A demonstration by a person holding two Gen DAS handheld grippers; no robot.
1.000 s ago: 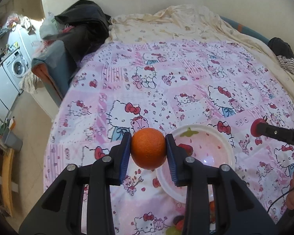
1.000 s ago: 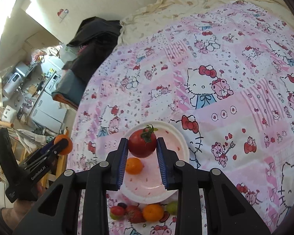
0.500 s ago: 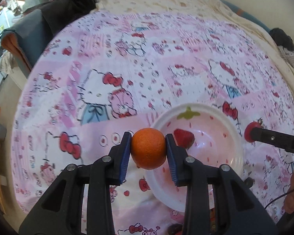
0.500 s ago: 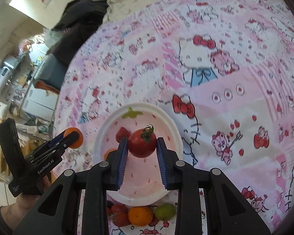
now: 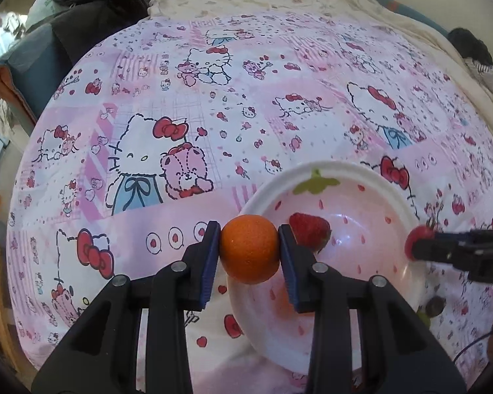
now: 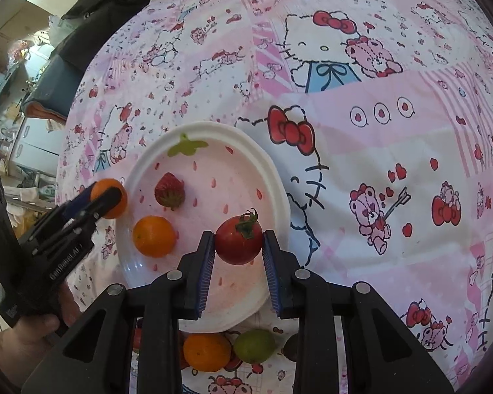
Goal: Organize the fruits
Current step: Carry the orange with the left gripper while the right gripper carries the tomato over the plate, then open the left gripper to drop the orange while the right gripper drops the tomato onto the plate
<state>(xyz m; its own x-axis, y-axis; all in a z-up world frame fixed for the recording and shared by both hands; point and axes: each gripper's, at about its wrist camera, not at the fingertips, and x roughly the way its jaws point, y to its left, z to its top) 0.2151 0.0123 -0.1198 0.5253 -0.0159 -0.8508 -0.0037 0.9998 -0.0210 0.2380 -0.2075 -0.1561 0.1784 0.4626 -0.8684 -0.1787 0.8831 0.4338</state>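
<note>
Left claw (image 5: 249, 251) pinches an orange (image 5: 249, 249) at the plate (image 6: 263, 161) rim, frame centre; right claw (image 6: 238, 246) pinches a tomato (image 6: 239, 242) above the plate. Step: loading; next, probably lower and release.

Daylight fills both my views, bright and soft, so shadows under my claws are faint. The bedspread (image 5: 213, 105) bulges hard from the fisheye lenses, its print bending toward black corners. The white plate (image 6: 167, 138) shows a pale sheen, and a small glint sits on the orange (image 5: 249, 249) I grip. My near fingers look sharp; the far room at the left edge blurs and washes out.
</note>
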